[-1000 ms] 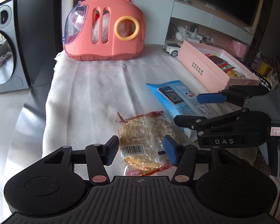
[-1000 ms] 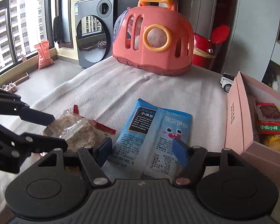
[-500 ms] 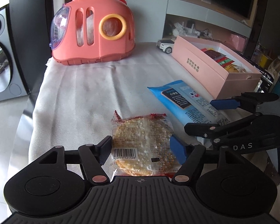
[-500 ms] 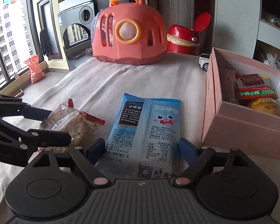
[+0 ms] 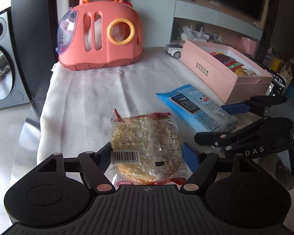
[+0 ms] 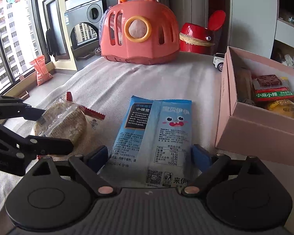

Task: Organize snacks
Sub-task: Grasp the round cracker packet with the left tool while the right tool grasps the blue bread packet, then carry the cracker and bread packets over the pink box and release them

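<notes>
A round rice cracker in a clear packet (image 5: 145,143) lies on the white cloth, between the fingers of my left gripper (image 5: 147,152). Its jaws are opening and the pads stand just off the packet's sides. To its right lies a blue snack packet (image 6: 156,129), between the blue pads of my right gripper (image 6: 150,156). Those jaws are opening too and do not press on it. An open pink box (image 6: 254,129) holding several wrapped snacks stands at the right. The right wrist view also shows the cracker (image 6: 62,123) and the left gripper (image 6: 56,131).
A coral toy pet carrier (image 5: 100,37) stands at the far end of the cloth. A white toy car (image 5: 173,50) sits by the pink box (image 5: 215,72), and a red bin (image 6: 200,35) behind it. The cloth's left edge (image 5: 47,101) drops to the floor, with a washing machine (image 5: 0,58) beyond.
Both grippers' jaws have spread wider around their packets. The right gripper has shifted a little and rolled level, so the pink box now looms larger at its right.
</notes>
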A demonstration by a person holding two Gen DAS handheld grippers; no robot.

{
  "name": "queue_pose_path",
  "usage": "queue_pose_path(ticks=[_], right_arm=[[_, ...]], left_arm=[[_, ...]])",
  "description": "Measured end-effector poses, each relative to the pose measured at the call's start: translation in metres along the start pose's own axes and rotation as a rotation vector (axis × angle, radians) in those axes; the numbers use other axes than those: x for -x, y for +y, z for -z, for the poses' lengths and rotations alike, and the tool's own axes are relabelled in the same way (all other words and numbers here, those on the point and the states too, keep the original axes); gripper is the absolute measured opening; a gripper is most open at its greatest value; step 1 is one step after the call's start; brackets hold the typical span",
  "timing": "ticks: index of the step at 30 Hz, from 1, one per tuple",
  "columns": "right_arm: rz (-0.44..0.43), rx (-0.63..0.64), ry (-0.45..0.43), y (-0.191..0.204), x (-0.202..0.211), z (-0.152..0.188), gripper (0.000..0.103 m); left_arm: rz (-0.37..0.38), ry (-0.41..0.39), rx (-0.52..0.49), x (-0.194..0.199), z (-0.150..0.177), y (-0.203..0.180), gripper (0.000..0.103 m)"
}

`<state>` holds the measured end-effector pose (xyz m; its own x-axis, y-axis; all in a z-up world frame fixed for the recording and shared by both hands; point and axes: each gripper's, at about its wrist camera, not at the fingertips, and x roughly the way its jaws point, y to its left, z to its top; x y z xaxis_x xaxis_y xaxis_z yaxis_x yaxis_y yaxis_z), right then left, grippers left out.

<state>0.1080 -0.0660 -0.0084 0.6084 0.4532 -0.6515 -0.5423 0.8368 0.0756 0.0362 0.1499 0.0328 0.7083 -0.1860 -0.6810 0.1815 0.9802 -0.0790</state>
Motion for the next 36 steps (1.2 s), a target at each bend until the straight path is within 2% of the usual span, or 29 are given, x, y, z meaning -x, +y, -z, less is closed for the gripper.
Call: queue_pose_path(ticks=[3,4,6,8,11,14,17,19,21,23,28,31,36], right_arm=[[-0.001,0.009,0.011,0.002,0.002,-0.001,0.094],[-0.006,-0.001,0.005,0.002,0.005,-0.002,0.091],[-0.036,-0.025,-0.036,0.002,0.013,-0.006,0.089],[-0.024,-0.039,-0.057,0.003,0.015,-0.014,0.089],[0.013,-0.054,-0.027,0.002,0.000,-0.026,0.089],[-0.001,-0.047,0.050,0.003,-0.023,-0.029,0.089],[0.064,0.026,0.045,0.018,-0.028,-0.028,0.088],[0.053,0.051,0.047,0.024,-0.023,-0.027,0.084],[-0.001,0.053,0.059,0.025,-0.011,-0.025,0.080],[-0.029,0.048,0.035,0.024,0.010,-0.021,0.079],[-0.009,0.073,-0.055,0.014,0.078,-0.006,0.078],[0.036,0.079,-0.094,0.000,0.119,0.008,0.078],[0.172,0.074,-0.182,-0.030,0.180,0.030,0.079]], left_arm=[[0.011,-0.003,0.030,0.010,0.006,0.005,0.080],[0.019,0.001,0.036,0.012,0.008,0.006,0.080],[0.032,0.012,0.053,0.014,0.011,0.006,0.080],[0.037,0.020,0.066,0.014,0.013,0.005,0.080],[0.047,0.019,0.087,0.013,0.015,0.005,0.080],[0.054,0.018,0.101,0.013,0.016,0.004,0.080],[0.054,0.018,0.102,0.013,0.017,0.004,0.080],[0.054,0.019,0.106,0.014,0.017,0.004,0.080],[0.055,0.022,0.108,0.016,0.016,0.003,0.080],[0.063,0.020,0.101,0.019,0.016,0.000,0.080],[0.092,0.034,0.049,0.028,0.015,-0.029,0.080],[0.135,0.050,-0.015,0.033,0.015,-0.059,0.080],[0.248,0.042,-0.145,0.046,0.009,-0.116,0.080]])
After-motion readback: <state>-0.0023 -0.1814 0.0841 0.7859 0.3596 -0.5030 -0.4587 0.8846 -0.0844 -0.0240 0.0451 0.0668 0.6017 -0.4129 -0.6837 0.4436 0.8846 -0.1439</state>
